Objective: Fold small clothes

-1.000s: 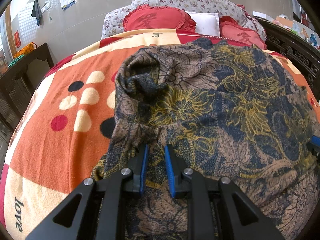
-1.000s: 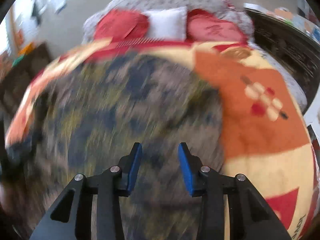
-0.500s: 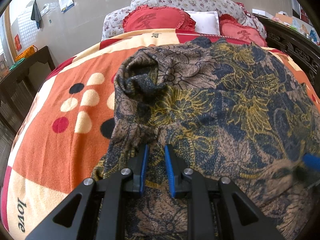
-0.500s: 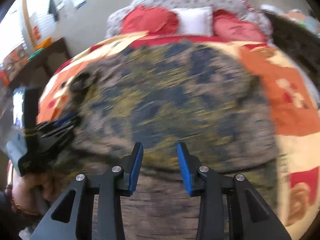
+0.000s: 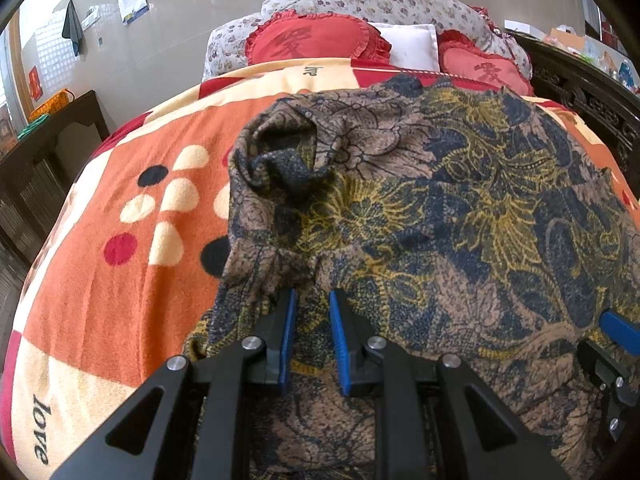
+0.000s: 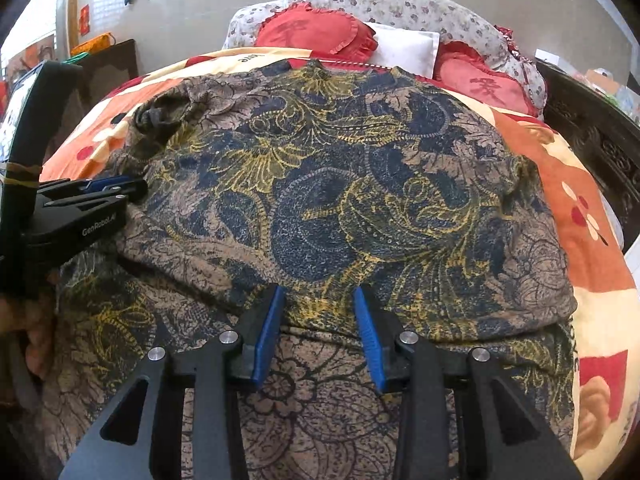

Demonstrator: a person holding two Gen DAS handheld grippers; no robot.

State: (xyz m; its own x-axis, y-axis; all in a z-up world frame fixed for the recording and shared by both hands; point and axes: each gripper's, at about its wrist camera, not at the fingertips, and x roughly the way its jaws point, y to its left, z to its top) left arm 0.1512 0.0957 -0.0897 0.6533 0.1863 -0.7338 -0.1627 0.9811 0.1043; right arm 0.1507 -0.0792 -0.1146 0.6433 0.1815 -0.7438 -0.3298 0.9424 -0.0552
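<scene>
Patterned garment (image 6: 344, 208) beneath both tongs

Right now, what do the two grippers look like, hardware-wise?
Both match: the left gripper and right gripper have matte black triangular cut-out arms, silver pivot bolts and ribbed blue finger pads. The left gripper's side carries white "GenRobot.AI" lettering, visible in the right wrist view.

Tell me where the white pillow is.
In both wrist views the white pillow sits at the head of the bed, wedged between two red heart cushions, beyond the far edge of the patterned garment.
</scene>
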